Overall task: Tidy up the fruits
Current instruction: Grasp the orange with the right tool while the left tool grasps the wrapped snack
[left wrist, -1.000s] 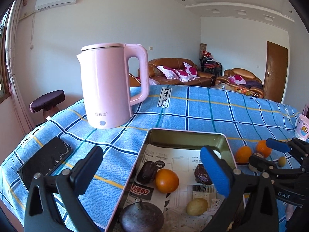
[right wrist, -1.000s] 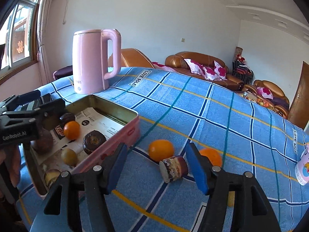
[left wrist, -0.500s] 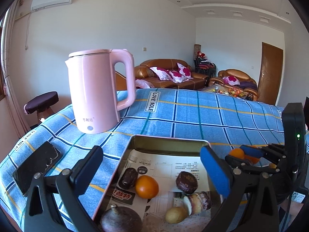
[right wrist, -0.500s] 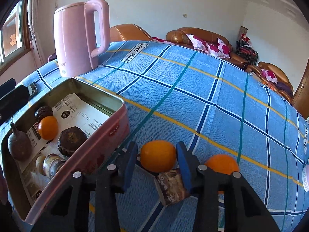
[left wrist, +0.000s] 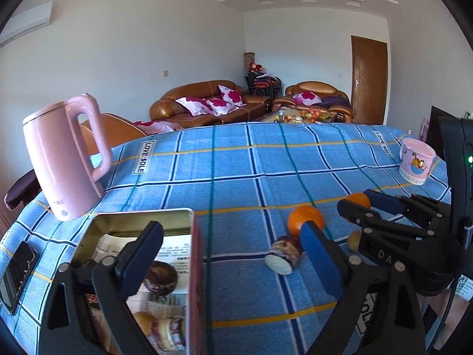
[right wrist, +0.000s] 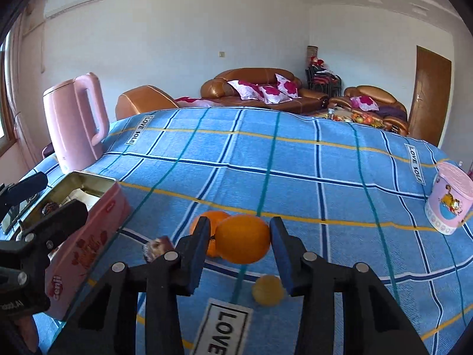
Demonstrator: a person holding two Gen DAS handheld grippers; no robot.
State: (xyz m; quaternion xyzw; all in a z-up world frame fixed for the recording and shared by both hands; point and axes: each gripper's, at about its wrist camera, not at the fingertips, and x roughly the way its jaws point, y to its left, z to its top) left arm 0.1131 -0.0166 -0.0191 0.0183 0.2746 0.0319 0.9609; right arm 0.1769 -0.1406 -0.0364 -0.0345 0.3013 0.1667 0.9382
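While the blue checked table [right wrist: 295, 159] carries a pink tin [right wrist: 88, 236], the left hand-held gripper [left wrist: 233, 254] stands wide, its jaws having just narrowed slightly, straddling the tin's wall. The right hand-held gripper [right wrist: 241, 245] grips an orange [right wrist: 244, 238], lifted above the table beside another orange [right wrist: 211, 217].

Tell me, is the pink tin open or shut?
Open: the pink tin has no lid on, and fruits lie visible inside on printed paper.
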